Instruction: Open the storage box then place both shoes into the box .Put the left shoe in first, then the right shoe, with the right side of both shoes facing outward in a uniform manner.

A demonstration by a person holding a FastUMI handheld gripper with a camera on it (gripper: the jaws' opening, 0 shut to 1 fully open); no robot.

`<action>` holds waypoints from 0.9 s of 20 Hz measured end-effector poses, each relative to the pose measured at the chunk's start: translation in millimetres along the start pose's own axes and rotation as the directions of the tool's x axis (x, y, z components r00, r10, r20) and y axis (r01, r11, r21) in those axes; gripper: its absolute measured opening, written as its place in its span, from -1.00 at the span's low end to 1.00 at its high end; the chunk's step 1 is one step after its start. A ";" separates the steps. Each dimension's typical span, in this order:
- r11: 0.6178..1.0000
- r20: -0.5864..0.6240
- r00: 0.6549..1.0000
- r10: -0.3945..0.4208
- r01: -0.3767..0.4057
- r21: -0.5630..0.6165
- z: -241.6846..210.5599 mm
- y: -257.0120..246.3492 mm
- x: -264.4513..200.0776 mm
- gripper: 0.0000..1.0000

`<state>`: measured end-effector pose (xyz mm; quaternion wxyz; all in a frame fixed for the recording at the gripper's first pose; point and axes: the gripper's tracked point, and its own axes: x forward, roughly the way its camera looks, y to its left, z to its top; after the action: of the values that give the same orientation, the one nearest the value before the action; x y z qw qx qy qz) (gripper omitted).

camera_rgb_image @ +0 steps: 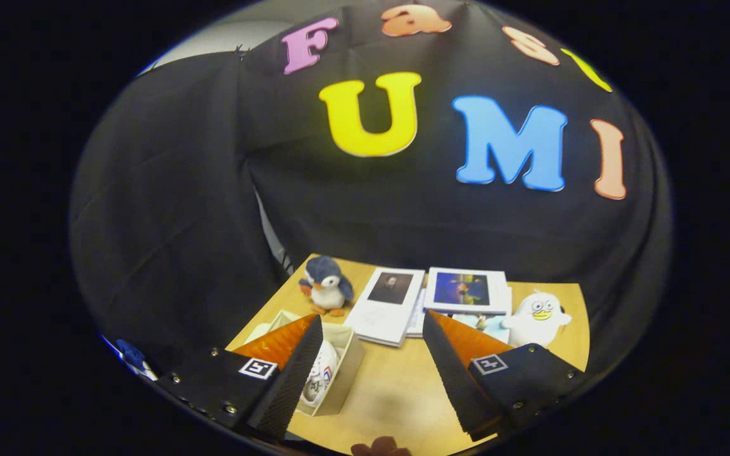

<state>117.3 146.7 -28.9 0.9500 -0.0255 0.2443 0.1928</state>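
The gripper [371,329] hangs above the wooden table [397,392] with its jaws wide apart and nothing between them, likely raised to clear the open storage box [346,370] beside its left finger. A white shoe [320,377] lies inside (whether a second shoe sits under that finger I cannot tell). Beyond the fingers lie white booklets [387,304], a plush penguin [326,285] to the left, a white plush duck [537,316] to the right, backed by black cloth.
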 end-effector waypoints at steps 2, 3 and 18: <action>0.999 0.104 0.993 -0.048 0.046 0.026 13.3 -16.5 -20.5 0.92; 0.997 0.151 0.986 -0.072 0.067 0.036 19.1 -24.4 -30.9 0.92; 0.980 0.373 0.906 -0.198 0.183 0.076 10.2 -90.1 -90.5 0.92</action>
<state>83.0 32.8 18.8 0.9938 0.0074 0.0564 0.0956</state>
